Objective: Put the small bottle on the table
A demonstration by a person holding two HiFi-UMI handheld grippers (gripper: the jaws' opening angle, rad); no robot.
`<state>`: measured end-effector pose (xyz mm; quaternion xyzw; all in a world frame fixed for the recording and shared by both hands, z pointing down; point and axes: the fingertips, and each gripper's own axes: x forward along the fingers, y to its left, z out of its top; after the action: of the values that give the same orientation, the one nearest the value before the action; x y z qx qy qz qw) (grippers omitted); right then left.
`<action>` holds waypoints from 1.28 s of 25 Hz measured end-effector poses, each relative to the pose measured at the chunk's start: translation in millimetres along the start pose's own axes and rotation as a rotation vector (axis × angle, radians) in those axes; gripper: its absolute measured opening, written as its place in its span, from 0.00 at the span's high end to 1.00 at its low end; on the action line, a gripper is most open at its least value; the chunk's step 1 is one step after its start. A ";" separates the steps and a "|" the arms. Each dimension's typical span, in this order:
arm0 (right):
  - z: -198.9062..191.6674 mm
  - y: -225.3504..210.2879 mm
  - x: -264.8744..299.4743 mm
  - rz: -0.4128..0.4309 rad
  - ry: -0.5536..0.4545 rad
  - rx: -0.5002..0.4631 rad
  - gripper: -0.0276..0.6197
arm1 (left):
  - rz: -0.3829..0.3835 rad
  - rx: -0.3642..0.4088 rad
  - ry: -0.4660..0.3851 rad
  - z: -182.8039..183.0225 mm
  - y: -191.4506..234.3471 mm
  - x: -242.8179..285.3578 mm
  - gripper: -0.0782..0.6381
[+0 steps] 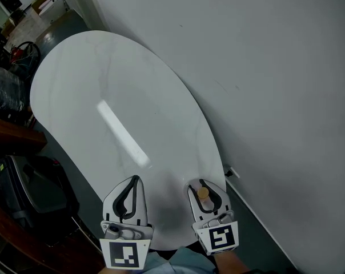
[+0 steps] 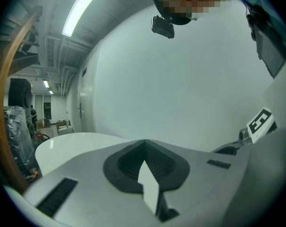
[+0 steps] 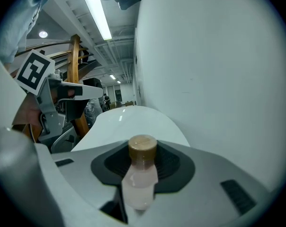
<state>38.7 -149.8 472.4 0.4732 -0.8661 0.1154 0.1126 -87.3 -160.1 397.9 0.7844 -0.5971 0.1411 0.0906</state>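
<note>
So the small bottle (image 3: 140,174) is sitting between the jaws of the right gripper (image 1: 207,190). It has a pale pinkish body and a tan cap (image 1: 203,194) on top. Both pads are pressed against its sides, so the jaws are only partly closed, stopped by the bottle. We're holding it over the near right end of the white oval table (image 1: 104,84), close to the edge nearest us. We honestly can't tell whether its bottom is touching the tabletop or hanging just above it.

The left gripper (image 1: 133,181) is just to the left of the right one, also over the near end of the table. Its jaws are pinched together at the tips with nothing in them.

Further out, the marbled top runs away to the far left with a bright streak of light (image 1: 122,133) reflected on it. A plain white wall (image 1: 264,67) sits along the right side, and a dark chair (image 1: 29,193) stands off the left edge.
</note>
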 end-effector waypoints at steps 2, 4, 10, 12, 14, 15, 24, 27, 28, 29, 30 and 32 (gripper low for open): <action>-5.9 1.3 1.3 -0.002 0.005 0.015 0.77 | -0.002 -0.003 0.009 -3.1 0.9 1.1 0.89; -11.5 3.5 1.9 -0.001 0.014 0.017 0.77 | -0.006 -0.003 0.015 -5.0 1.5 1.5 0.89; -21.2 8.7 4.0 -0.014 0.016 0.019 0.77 | -0.013 -0.006 0.049 -15.5 6.4 1.2 0.89; -19.1 10.5 4.9 -0.023 -0.006 0.019 0.77 | -0.019 -0.004 0.052 -17.6 6.6 1.0 0.89; -17.1 11.9 6.3 -0.032 -0.026 0.018 0.77 | -0.023 -0.004 0.054 -18.7 7.4 1.5 0.89; -16.1 12.7 7.1 -0.036 -0.035 0.015 0.77 | -0.023 -0.004 0.054 -18.9 8.3 1.8 0.89; -13.1 20.0 9.0 -0.033 -0.055 -0.033 0.76 | -0.026 -0.004 0.030 -13.7 12.5 -5.8 0.89; -0.2 21.1 9.7 -0.041 -0.085 -0.024 0.70 | -0.026 -0.002 0.018 -9.8 13.0 -7.8 0.89; 4.4 20.9 9.9 -0.043 -0.094 -0.025 0.69 | -0.025 -0.002 0.014 -7.9 13.1 -8.3 0.89; 9.5 20.4 10.1 -0.046 -0.105 -0.027 0.69 | -0.023 -0.001 0.008 -5.5 13.1 -8.8 0.89; 14.8 19.8 10.3 -0.048 -0.117 -0.032 0.69 | -0.022 0.002 -0.002 -2.6 13.2 -9.5 0.89; 25.3 18.7 10.0 -0.054 -0.144 -0.048 0.69 | -0.015 0.003 -0.031 4.8 14.2 -12.1 0.89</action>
<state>15.4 -155.7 449.7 0.5007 -0.8613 0.0570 0.0646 -103.4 -154.4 389.0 0.7912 -0.5922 0.1293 0.0813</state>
